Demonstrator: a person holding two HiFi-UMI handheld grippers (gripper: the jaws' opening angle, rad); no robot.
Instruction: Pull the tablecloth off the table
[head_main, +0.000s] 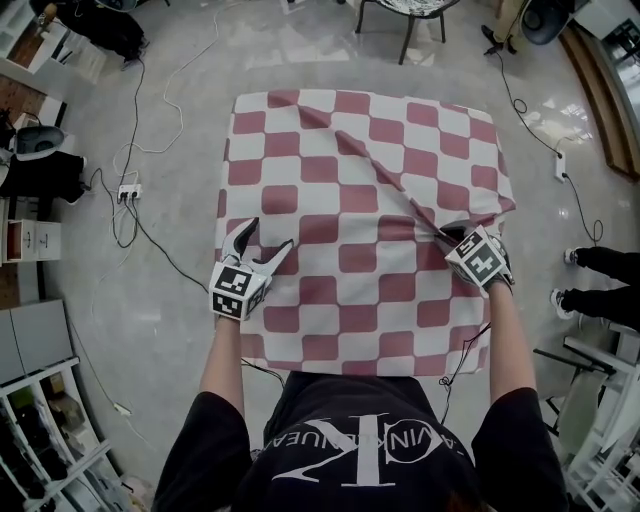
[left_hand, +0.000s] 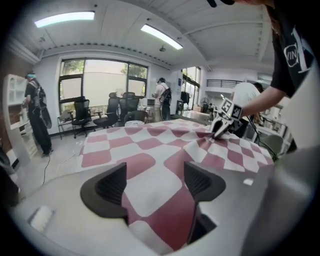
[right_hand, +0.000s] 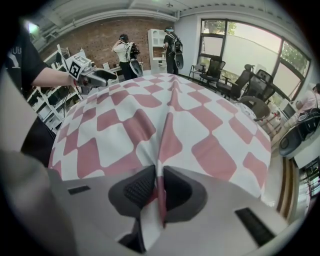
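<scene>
A red-and-white checked tablecloth (head_main: 340, 160) covers the whole table. My right gripper (head_main: 447, 236) is near the cloth's right edge, shut on a pinched fold; a ridge runs from it diagonally toward the far side. In the right gripper view the fold (right_hand: 159, 195) is squeezed between the pads, with the tablecloth (right_hand: 150, 115) spread beyond. My left gripper (head_main: 270, 234) sits low over the near left part, jaws apart. In the left gripper view the tablecloth (left_hand: 150, 145) bulges up between the left gripper's (left_hand: 155, 182) spread pads, which do not press on it.
A chair (head_main: 405, 12) stands beyond the far edge. A power strip (head_main: 128, 190) and cables lie on the floor at left, beside shelves (head_main: 40, 420). Someone's feet (head_main: 575, 280) are at the right. People stand in the background of both gripper views.
</scene>
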